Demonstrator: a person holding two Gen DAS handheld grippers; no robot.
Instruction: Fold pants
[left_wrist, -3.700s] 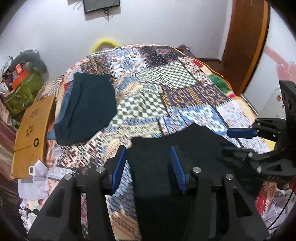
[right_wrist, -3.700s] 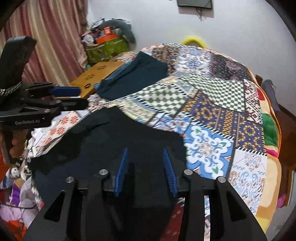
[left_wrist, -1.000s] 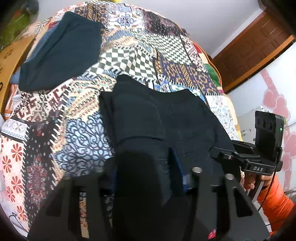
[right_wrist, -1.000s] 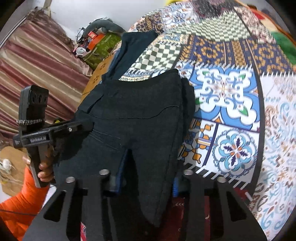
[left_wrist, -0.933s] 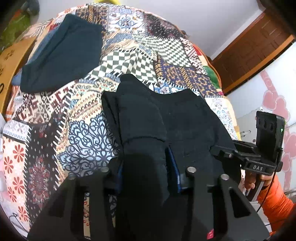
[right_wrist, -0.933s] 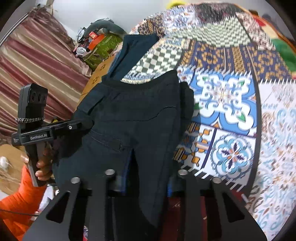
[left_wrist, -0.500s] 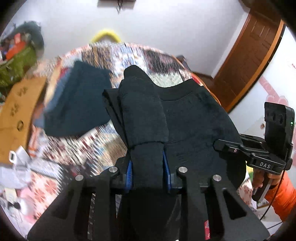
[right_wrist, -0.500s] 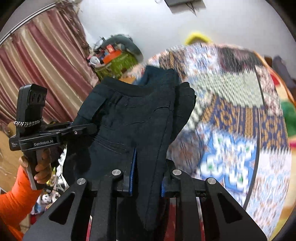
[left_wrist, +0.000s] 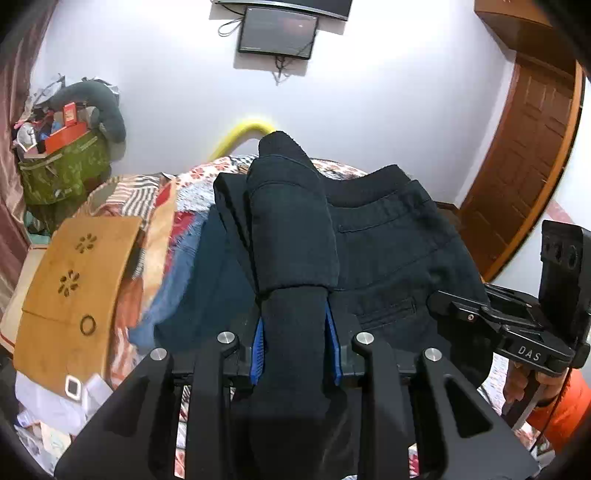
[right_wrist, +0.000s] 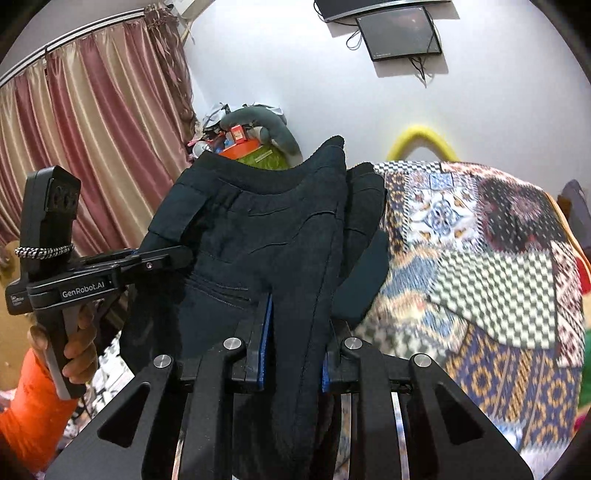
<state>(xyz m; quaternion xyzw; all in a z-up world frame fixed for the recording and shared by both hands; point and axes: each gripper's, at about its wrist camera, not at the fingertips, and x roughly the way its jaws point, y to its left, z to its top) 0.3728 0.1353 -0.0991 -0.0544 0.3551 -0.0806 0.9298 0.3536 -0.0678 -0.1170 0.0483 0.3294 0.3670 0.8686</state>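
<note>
1. Left wrist view: the left tool (left_wrist: 295, 345) points level toward the wall, its blue pads clamped on a thick bunched fold of the black pants (left_wrist: 388, 251), held up above the bed (left_wrist: 184, 184). The right tool (left_wrist: 461, 308) grips the pants' far side; its fingertips are buried in cloth.
2. Right wrist view: the right tool (right_wrist: 293, 341) pinches the pants (right_wrist: 258, 236) edge between narrow jaws. The left tool (right_wrist: 162, 260) reaches in level from beside the curtain (right_wrist: 92, 147), tips hidden by fabric.
</note>
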